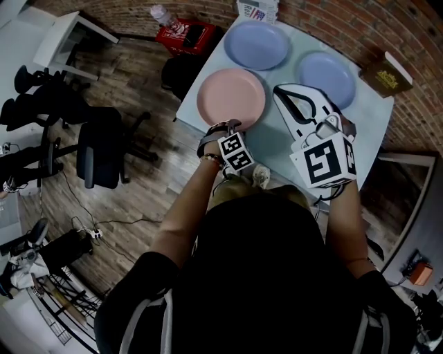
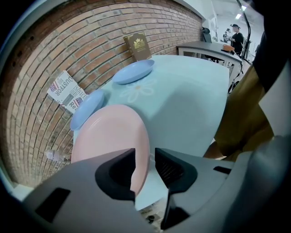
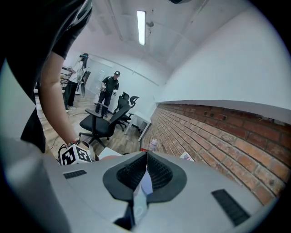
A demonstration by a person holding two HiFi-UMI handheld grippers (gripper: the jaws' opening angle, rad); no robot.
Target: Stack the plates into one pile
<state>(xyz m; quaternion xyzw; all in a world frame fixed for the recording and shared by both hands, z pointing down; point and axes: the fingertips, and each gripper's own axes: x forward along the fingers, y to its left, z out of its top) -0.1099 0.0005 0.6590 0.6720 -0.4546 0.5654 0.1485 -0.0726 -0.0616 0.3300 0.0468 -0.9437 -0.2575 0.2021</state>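
Shows three plates lying singly on the pale blue bench (image 1: 273,142), none stacked: a pink plate (image 1: 231,97) nearest the person at the left, a large blue plate (image 1: 257,44) beyond it toward the brick wall (image 1: 332,21), and a smaller blue plate (image 1: 326,75) off to the right, apart from both. Holds the left tool (image 1: 227,126) at the pink plate's near rim, with its marker cube (image 1: 236,152) just behind. Finds that tool (image 2: 145,158) spread in the left gripper view, with the rim of the pink plate (image 2: 111,136) standing in the gap, close against the left jaw and clear of the right one, so not pinched. Holds the right tool (image 1: 279,90) over the bench between the pink plate and the smaller blue plate, touching neither. Finds that tool (image 3: 146,157) pressed together at the tips in the right gripper view, with nothing gripped, aimed across the room toward office chairs (image 3: 102,123) and two standing people (image 3: 108,88) far off. Places a brown box (image 1: 385,75) at the bench's far right corner by the wall, a printed packet (image 1: 257,10) behind the large blue plate, and a water bottle (image 1: 165,15) by a red box (image 1: 187,34) off the bench's left end
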